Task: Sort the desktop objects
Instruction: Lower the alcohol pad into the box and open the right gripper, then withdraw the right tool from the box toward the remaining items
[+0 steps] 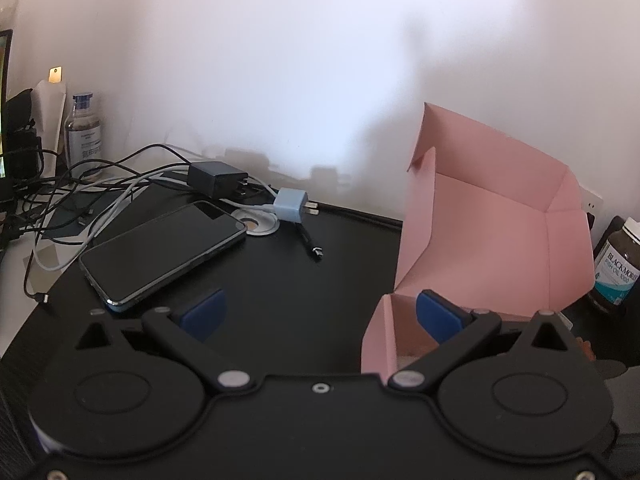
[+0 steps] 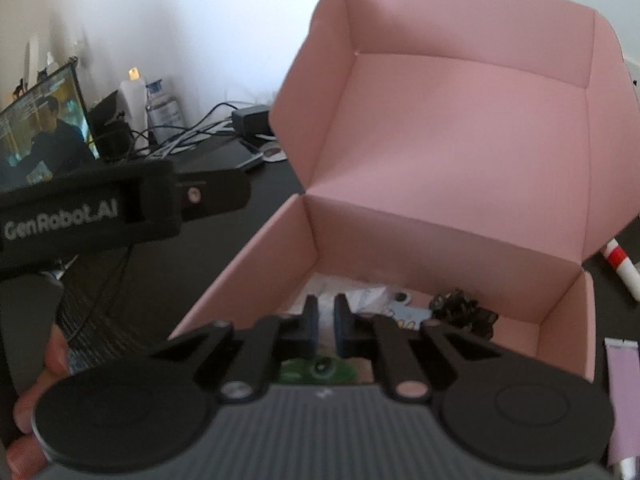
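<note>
An open pink cardboard box stands on the black desk, lid raised. It holds white paper scraps, a light-blue card and a black crumpled thing. My right gripper hovers over the box's near wall with its jaws nearly closed; a green thing shows between the finger bases. My left gripper is open and empty, its right finger over the box's left corner. A black phone, a light-blue charger and a black adapter lie beyond.
Tangled cables and a clear bottle sit at the far left. A fish-oil bottle stands right of the box. A screen is at the left, a red-and-white marker and a lilac item right of the box.
</note>
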{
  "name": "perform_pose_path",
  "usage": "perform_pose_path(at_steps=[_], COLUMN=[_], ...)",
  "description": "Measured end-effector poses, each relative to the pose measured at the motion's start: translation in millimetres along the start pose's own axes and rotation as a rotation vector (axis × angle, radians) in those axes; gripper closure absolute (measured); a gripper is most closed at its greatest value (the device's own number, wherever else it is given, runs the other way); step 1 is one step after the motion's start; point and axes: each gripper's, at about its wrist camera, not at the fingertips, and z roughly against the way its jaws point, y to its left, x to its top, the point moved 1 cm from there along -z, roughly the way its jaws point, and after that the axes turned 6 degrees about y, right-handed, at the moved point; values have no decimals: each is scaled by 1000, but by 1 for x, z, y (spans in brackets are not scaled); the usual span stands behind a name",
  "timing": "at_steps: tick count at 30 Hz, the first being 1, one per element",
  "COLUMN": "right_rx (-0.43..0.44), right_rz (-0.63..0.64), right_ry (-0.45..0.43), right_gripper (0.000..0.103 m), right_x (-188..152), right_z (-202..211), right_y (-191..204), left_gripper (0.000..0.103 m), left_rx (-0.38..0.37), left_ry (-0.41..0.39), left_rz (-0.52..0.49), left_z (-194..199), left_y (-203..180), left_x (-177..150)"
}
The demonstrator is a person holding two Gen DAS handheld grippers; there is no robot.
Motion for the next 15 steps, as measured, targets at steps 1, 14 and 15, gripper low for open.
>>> perform_pose_path(at_steps=[1, 14, 15], right_rx=[7, 52, 55], right_rz=[-11, -48, -43], right_ry=[7, 42, 44], right_gripper=[94, 94, 94], right_x=[-1, -17, -18], right_z=[0, 15, 16], right_y=[-2, -14, -13], left_gripper=[0, 0, 0], left_rx=[1, 5, 4], left_ry=[0, 6, 9], left_rz=[-3, -38, -43], left_z=[0, -2, -3], left_y=[-1, -9, -10], left_x=[0, -5, -6])
